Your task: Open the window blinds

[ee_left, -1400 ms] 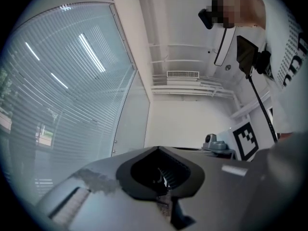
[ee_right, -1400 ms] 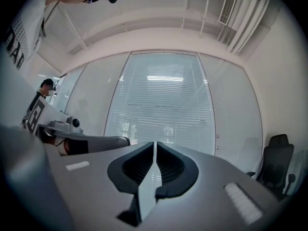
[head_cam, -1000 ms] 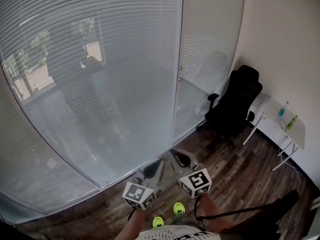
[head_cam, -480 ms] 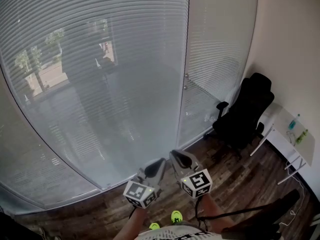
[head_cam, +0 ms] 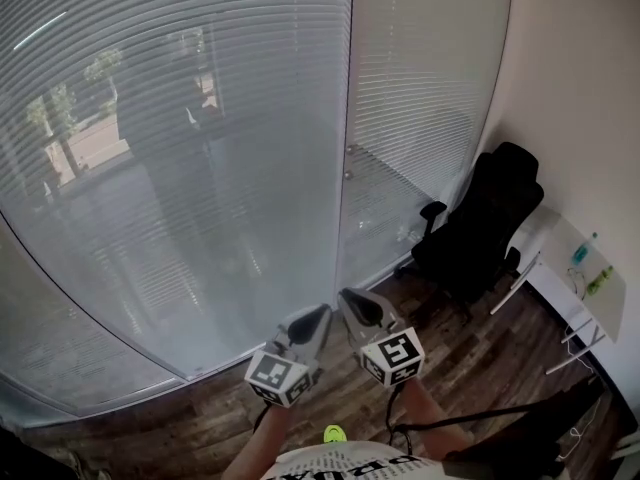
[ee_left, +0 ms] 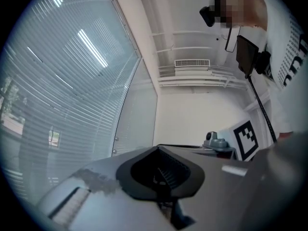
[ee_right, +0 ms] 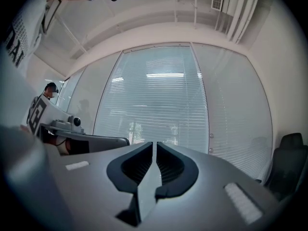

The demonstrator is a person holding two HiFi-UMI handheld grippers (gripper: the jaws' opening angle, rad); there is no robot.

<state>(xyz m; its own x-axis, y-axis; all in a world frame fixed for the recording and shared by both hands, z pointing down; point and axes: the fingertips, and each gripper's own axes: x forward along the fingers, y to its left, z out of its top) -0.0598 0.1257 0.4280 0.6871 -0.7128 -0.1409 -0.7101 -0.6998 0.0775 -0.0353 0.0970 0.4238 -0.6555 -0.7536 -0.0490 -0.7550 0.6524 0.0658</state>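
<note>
Closed white slatted blinds (head_cam: 200, 118) hang behind tall glass panels and fill most of the head view. They also show in the left gripper view as blinds (ee_left: 62, 81) and in the right gripper view as blinds (ee_right: 154, 105). Both grippers are held side by side, short of the glass and pointing at it. My left gripper (head_cam: 316, 316) has its jaws together, with the left gripper (ee_left: 159, 150) holding nothing. My right gripper (head_cam: 352, 300) has just been opening a little; in its own view the right gripper (ee_right: 154, 148) shows a thin slit with nothing in it.
A white post (head_cam: 345, 118) with two small knobs (head_cam: 347, 163) divides the glass panels. A black office chair (head_cam: 480, 228) stands in the right corner beside a white folding table (head_cam: 560, 273) with bottles. The floor is dark wood (head_cam: 470, 358).
The person has been walking, and both grippers have travelled along with them in front of the glass. The chair and the post have shifted a little in the head view.
</note>
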